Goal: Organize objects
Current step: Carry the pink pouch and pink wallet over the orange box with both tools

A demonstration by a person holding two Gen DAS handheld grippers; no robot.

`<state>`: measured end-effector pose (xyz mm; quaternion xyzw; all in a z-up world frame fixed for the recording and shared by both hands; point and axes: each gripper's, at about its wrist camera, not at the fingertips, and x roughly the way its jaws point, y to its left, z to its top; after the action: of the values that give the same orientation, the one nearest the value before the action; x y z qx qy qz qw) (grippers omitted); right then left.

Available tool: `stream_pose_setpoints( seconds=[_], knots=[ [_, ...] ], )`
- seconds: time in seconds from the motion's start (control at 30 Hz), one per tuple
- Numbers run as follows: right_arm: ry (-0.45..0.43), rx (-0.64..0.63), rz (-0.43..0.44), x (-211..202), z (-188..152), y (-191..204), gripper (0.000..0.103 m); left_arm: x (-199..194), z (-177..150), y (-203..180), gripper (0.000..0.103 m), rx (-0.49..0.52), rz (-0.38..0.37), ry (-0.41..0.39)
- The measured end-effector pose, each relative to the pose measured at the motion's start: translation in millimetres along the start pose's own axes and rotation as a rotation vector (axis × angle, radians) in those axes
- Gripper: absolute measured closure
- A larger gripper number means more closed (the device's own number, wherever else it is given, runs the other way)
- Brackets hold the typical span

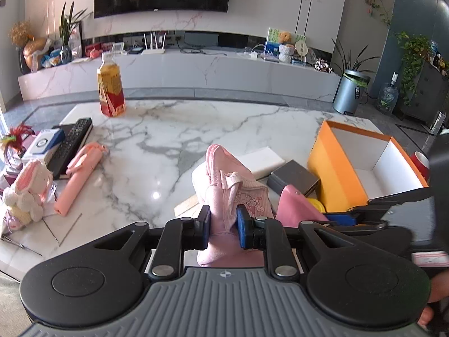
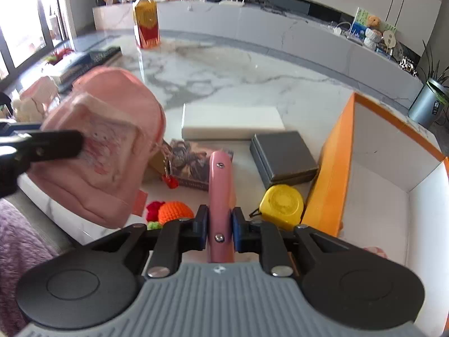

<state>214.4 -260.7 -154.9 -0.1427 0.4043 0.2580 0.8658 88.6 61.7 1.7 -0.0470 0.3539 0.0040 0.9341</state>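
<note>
The step in hand appears to be loading items into the orange box (image 2: 331, 168), which stands open at the right of the marble surface (image 1: 196, 129).

The left gripper (image 1: 223, 226) has its jaws drawn narrow and clamped on the fabric of a small pink backpack (image 1: 224, 191), held clear above the surface. The right gripper (image 2: 219, 226) has its jaws nearly closed on a flat pink object with two rivets (image 2: 220, 185), gripped edge-on; its identity cannot be told.

To do the step well, the right hand should carry the flat pink object over the box wall before lowering, clearing the yellow tape measure (image 2: 282, 205) and the grey case (image 2: 283, 157) just beside the box. The backpack is soft and will sag, so the left hand should keep it high and apart from the right hand's path until the box opening is free.
</note>
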Motion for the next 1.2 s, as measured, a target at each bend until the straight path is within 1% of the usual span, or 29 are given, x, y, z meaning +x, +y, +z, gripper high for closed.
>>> stream_pose_setpoints(
  seconds=[0.13,0.27,0.4,0.57,0.67,0.73,0.8,0.93,1.1,1.2],
  knots=[
    [-0.083,0.052,0.055,-39,2,-11,0.085,-17,8,-8,0.081,0.004,-0.002,-0.043],
    [-0.182,0.09,0.064,-81,1,-28,0.085,-36,19,-24,0.082,0.015,-0.039,-0.1],
    [-0.242,0.137,0.05,-116,-6,-53,0.085,-48,30,-51,0.082,0.046,-0.123,-0.137],
    [-0.269,0.227,-0.012,-145,-24,-98,0.085,-42,41,-95,0.082,0.085,-0.246,-0.137],
    [-0.262,0.288,-0.052,-154,-36,-128,0.085,-28,46,-122,0.082,0.093,-0.315,-0.105],
    [-0.245,0.332,-0.056,-154,-42,-147,0.085,-14,47,-140,0.082,0.103,-0.351,-0.077],
    [-0.217,0.383,-0.049,-151,-50,-167,0.085,0,46,-159,0.082,0.127,-0.371,-0.048],
    [-0.161,0.458,-0.05,-139,-64,-198,0.085,29,41,-189,0.082,0.154,-0.401,0.005],
    [-0.12,0.51,-0.064,-128,-78,-218,0.085,67,28,-214,0.082,0.15,-0.413,0.107],
    [-0.103,0.514,-0.084,-125,-87,-227,0.085,84,20,-224,0.082,0.149,-0.408,0.151]
  ],
)
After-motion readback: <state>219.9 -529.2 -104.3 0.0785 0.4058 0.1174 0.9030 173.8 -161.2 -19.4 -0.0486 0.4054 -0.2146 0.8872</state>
